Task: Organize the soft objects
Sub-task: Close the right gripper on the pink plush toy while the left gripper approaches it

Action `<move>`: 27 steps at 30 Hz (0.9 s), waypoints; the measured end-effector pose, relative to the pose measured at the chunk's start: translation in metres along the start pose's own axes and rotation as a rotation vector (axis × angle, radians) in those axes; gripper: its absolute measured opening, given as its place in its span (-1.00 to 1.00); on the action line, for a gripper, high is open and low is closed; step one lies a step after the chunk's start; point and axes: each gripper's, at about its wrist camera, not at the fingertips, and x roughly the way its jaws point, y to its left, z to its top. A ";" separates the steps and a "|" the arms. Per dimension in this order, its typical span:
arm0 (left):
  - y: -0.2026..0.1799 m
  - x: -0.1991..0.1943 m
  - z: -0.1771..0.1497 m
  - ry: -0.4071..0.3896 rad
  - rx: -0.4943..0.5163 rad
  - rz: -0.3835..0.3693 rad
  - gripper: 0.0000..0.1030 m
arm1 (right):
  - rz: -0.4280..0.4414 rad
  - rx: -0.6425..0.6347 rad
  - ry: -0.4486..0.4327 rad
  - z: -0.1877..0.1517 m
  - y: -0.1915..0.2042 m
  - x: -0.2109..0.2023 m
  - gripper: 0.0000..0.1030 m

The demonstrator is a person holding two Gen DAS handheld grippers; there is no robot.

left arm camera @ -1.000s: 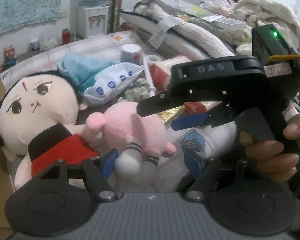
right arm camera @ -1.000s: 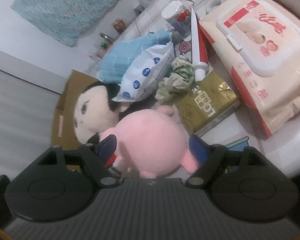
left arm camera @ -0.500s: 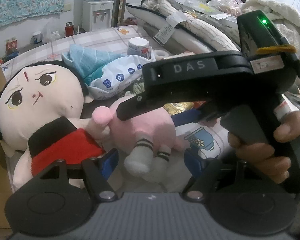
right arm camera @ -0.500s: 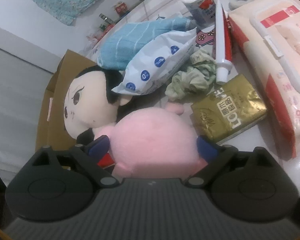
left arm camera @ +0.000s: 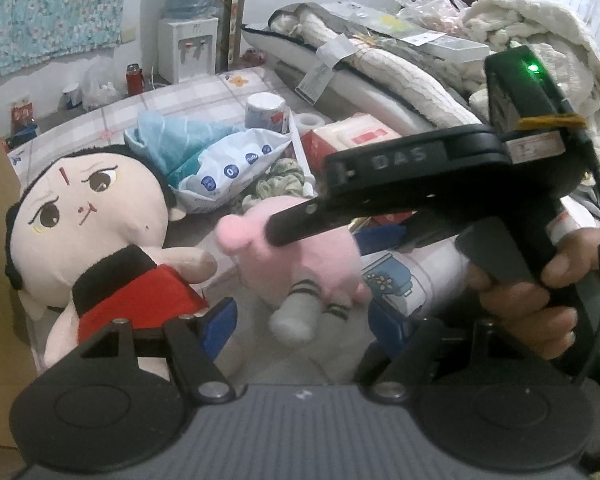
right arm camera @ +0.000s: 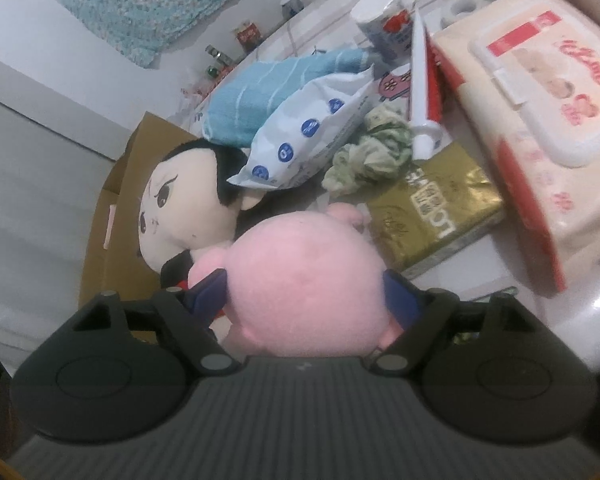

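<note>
Right gripper [right arm camera: 304, 300] on the round pink plush toy [right arm camera: 300, 280]

Its jaws have just been closing and clamp the toy; left gripper [left arm camera: 300, 322] hangs with jaws apart, empty, the big-headed black-haired doll [left arm camera: 88, 224] lying to the left.

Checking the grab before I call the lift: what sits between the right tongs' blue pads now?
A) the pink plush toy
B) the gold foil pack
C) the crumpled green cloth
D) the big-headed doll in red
A: in the right wrist view the pink plush toy fills the gap between the right tongs, its sides against both blue pads.
</note>
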 end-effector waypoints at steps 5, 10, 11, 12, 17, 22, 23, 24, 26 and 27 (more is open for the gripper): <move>-0.004 -0.008 0.000 -0.016 0.011 0.005 0.47 | -0.039 -0.059 -0.034 0.002 0.005 -0.027 0.60; -0.003 -0.012 -0.002 -0.027 0.007 0.009 0.48 | -0.173 -0.206 -0.064 0.005 0.023 -0.044 0.61; -0.002 -0.012 -0.003 -0.026 0.003 0.011 0.48 | -0.207 -0.237 -0.065 0.006 0.026 -0.046 0.61; -0.001 -0.013 -0.004 -0.025 0.000 0.015 0.48 | -0.238 -0.264 -0.068 0.006 0.029 -0.046 0.62; 0.007 -0.015 -0.008 -0.016 -0.015 0.040 0.48 | -0.349 -0.357 -0.060 0.004 0.039 -0.037 0.69; 0.010 -0.011 -0.008 -0.016 -0.019 0.024 0.48 | -0.311 -0.295 -0.043 0.003 0.036 -0.023 0.74; 0.009 -0.009 -0.007 -0.016 -0.017 0.016 0.48 | -0.301 -0.280 -0.045 0.004 0.035 -0.022 0.75; 0.008 -0.007 -0.006 -0.016 -0.011 0.002 0.48 | -0.292 -0.261 -0.046 0.006 0.033 -0.023 0.75; 0.004 -0.002 -0.003 -0.013 0.002 -0.020 0.48 | -0.271 -0.225 -0.043 0.008 0.029 -0.024 0.75; 0.002 0.001 0.000 -0.013 0.009 -0.030 0.48 | -0.261 -0.210 -0.041 0.009 0.027 -0.025 0.75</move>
